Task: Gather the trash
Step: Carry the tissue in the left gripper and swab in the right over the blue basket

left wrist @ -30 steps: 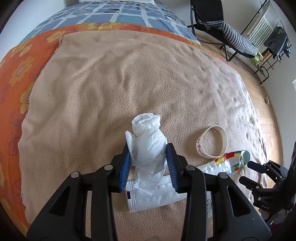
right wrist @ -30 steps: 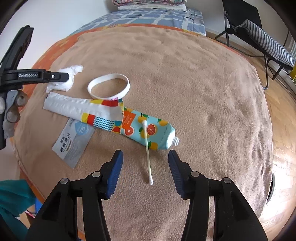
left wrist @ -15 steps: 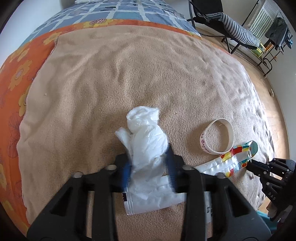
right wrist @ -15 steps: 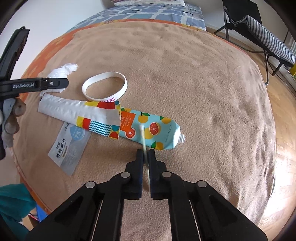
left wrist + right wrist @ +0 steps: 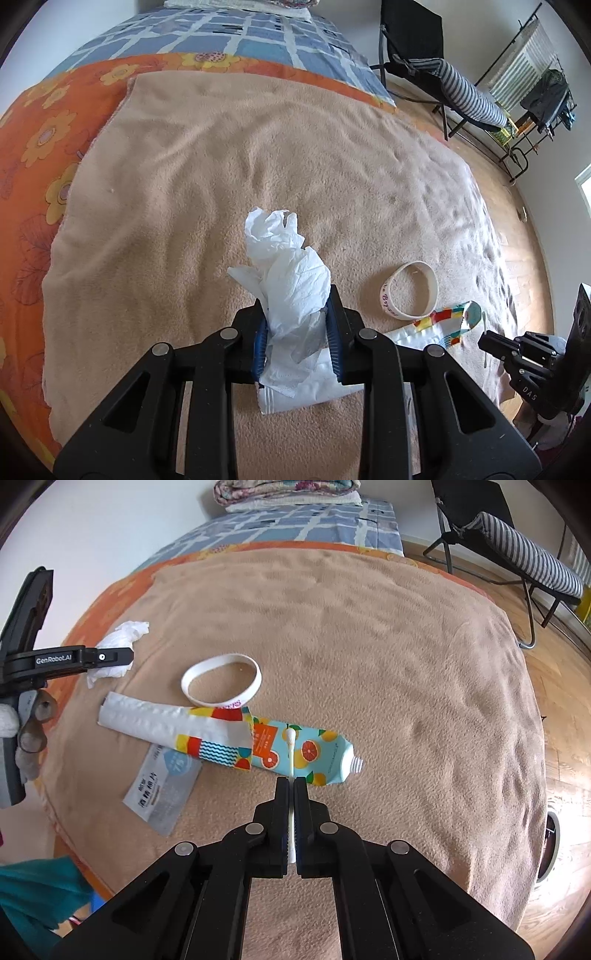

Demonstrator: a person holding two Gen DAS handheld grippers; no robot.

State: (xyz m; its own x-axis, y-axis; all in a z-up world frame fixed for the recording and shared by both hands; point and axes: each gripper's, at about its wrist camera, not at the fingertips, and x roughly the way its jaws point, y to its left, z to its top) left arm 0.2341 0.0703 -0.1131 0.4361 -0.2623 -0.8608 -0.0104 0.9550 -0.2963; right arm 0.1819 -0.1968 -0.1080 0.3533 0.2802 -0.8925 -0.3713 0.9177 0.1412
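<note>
Left gripper (image 5: 297,325) clamped on crumpled tissue (image 5: 291,273) above the tan blanket (image 5: 221,166); right gripper (image 5: 291,786) pinched tight on cotton swab (image 5: 290,747), tip over the toothpaste tube (image 5: 314,753), beside white wristband (image 5: 221,679) and sachet (image 5: 162,786)

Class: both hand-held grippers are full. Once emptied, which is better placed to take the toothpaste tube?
Right: the right hand-held gripper sits beside the toothpaste tube; the left is further off.
</note>
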